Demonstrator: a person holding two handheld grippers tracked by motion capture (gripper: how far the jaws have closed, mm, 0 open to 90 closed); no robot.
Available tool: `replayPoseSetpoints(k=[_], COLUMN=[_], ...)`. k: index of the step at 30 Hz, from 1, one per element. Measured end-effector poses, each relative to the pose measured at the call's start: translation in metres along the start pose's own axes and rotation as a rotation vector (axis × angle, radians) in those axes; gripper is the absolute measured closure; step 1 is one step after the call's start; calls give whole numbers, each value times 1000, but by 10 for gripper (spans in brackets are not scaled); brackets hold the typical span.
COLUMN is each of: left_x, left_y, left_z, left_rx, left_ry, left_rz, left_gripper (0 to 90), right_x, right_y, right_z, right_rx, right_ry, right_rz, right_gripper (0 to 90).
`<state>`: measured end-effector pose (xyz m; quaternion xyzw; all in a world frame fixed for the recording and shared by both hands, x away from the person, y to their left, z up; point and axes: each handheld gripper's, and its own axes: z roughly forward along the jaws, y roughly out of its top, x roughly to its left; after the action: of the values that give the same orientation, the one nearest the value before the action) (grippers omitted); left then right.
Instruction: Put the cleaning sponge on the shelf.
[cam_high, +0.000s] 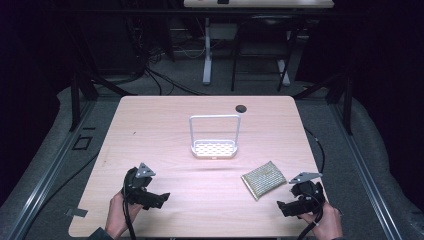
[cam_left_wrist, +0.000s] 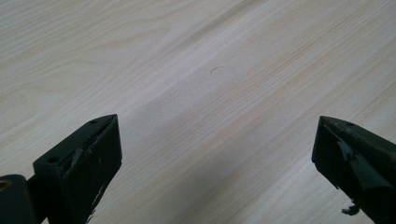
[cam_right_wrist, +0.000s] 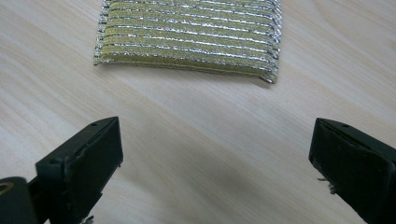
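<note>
Sponge (cam_high: 263, 179), the yellow scouring kind with shiny silver ribbing, lies flat on the pale wood table (cam_high: 165, 125), a bit nearer the person and off to the right of the white wire rack (cam_high: 214, 148), with a clear strip of bare wood between them. It sits skewed, one corner aimed at the table's near edge, not far in from the right edge.

Right gripper (cam_high: 290, 206) is just beside the sponge, on the near-right side, held in the person's right hand (cam_high: 327, 223) close to the near right corner of the table. From the right gripper view the sponge (cam_right_wrist: 187, 35) lies straight ahead, its long edge facing the jaws, which are spread wide with nothing between them, just wood.

Left gripper (cam_high: 155, 198) is well apart from the sponge, way over to its left near the table's near edge, in the left hand (cam_high: 117, 215). Its jaws are spread wide too, over bare table (cam_left_wrist: 210, 70).

Rack stands upright with a tall loop handle and a perforated base, plenty of open tabletop all around it. Small dark round thing (cam_high: 241, 108) sits behind the rack, toward the far edge.
</note>
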<state>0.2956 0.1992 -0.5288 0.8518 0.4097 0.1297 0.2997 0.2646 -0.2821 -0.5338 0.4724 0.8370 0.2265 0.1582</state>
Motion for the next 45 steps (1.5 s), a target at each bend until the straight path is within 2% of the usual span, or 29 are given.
replayPoseSetpoints(k=[4, 6, 8, 12, 13, 17, 21, 28, 30, 33, 40, 41, 45], left_x=[0, 0, -1, -2, -2, -3, -3, -4, -4, -4, -5, -5, -6], left_y=[1, 1, 1, 2, 2, 3, 3, 4, 4, 3, 4, 5, 5], left_z=[1, 4, 5, 4, 4, 6, 8, 7, 8, 10, 7, 8, 10], left_rx=[-4, 7, 16, 9, 10, 9, 16, 10, 10, 19, 14, 12, 27], left_ry=[-4, -4, -14, -9, -14, -24, -30, -31, -31, -36, -30, -30, -37], left_rz=[-8, -3, 5, 15, 11, 17, 25, 27, 32, 34, 38, 39, 47], left_gripper=[17, 17, 15, 15, 16, 17, 18, 21, 21, 22, 22, 24, 25], right_x=[-1, -3, -3, -2, -1, -4, -11, -8, -12, -16, -10, -3, 0], right_y=[4, 8, 11, 15, 16, 21, 29, 38, 41, 44, 52, 56, 60], right_z=[5, 7, 7, 9, 9, 16, 22, 30, 33, 36, 43, 44, 48], right_rx=[18, -4, -10, -15, -7, 7, -18, -2, -8, -4, -13, 1, 11], right_ry=[14, 33, 33, 32, 21, 32, 66, 59, 68, 61, 75, 84, 82], right_rz=[3, 26, 28, 17, 1, 9, 40, 24, 42, 41, 26, 12, 3], right_gripper=[0, 0, 0, 0, 0, 0, 0, 0, 0, 0, 0, 0, 0])
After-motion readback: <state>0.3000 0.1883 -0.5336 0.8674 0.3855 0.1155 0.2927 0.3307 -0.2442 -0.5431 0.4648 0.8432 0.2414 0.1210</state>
